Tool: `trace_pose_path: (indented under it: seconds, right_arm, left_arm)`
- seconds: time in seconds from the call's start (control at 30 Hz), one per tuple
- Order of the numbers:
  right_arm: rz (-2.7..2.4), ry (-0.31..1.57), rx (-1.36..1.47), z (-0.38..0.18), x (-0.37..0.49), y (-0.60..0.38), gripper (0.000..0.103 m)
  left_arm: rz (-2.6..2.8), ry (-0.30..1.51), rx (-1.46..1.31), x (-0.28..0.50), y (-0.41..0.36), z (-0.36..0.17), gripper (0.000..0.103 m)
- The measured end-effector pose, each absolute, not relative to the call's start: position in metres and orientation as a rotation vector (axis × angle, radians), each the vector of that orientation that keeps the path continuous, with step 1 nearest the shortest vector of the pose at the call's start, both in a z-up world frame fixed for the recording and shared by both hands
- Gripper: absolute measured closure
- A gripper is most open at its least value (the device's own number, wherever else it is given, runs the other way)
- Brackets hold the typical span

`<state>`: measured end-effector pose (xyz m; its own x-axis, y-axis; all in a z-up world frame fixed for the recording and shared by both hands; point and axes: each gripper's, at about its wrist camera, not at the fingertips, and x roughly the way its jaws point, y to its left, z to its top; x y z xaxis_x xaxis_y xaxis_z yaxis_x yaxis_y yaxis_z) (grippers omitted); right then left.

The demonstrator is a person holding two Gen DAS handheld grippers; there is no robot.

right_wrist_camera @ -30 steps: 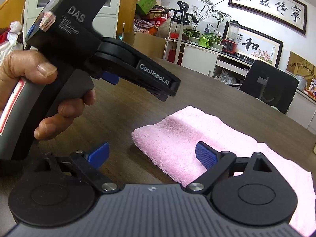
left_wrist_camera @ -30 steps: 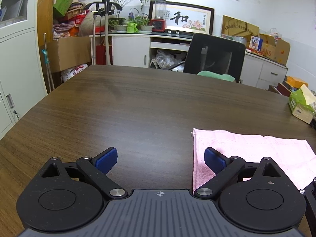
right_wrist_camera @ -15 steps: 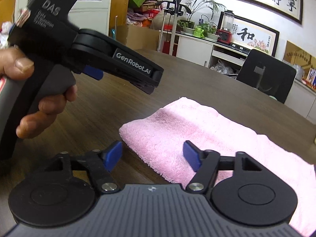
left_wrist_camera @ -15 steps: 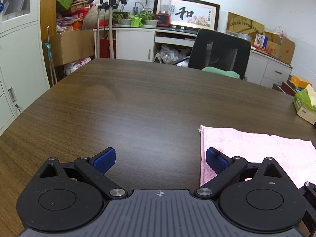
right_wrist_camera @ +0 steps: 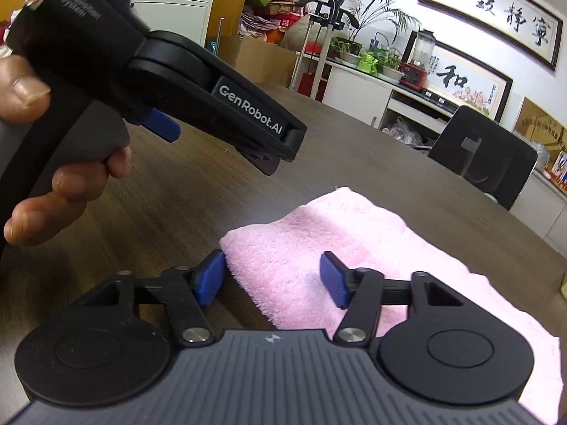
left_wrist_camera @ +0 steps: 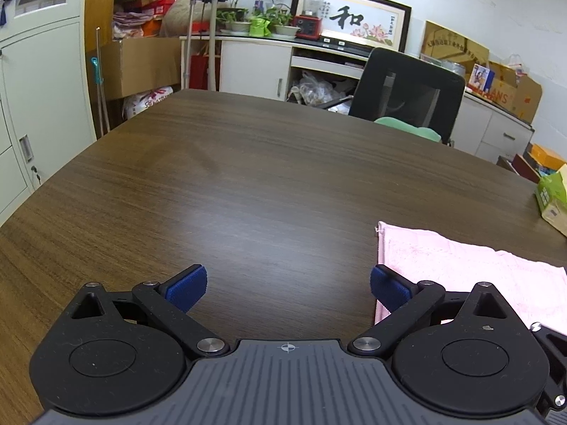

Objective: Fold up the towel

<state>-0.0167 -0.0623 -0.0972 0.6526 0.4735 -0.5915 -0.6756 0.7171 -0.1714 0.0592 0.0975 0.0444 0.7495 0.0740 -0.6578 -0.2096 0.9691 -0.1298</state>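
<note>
1. Left gripper: jaws wide, nothing between them, above bare table.
2. Towel: pink, lying flat on the table, right of the left gripper.
3. Right gripper: jaws closing around the towel's near corner, pads not yet pressing.

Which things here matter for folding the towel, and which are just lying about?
For the job: towel; right gripper, jaws closing around the towel's corner; left gripper, open.

Lying about: green box, chair, blender, plants.
</note>
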Motion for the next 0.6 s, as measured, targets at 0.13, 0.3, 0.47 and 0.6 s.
trace_pose_path:
  seconds: [0.13, 0.3, 0.47, 0.6]
  right_arm:
    - [0.678, 0.512, -0.455, -0.099, -0.021, -0.053, 0.05]
    - [0.684, 0.5, -0.492, -0.1, -0.021, -0.043, 0.054]
    - [0.708, 0.551, -0.439, -0.097, -0.013, -0.045, 0.063]
    - [0.692, 0.544, -0.454, -0.098, -0.015, -0.043, 0.084]
  left_arm:
    - [0.155, 0.713, -0.214, 0.059, 0.101, 0.044, 0.001]
    - [0.157, 0.718, -0.234, 0.057, 0.105, 0.045, 0.001]
    - [0.154, 0.718, -0.25, 0.057, 0.109, 0.047, 0.001]
    - [0.148, 0.72, -0.242, 0.058, 0.106, 0.046, 0.001]
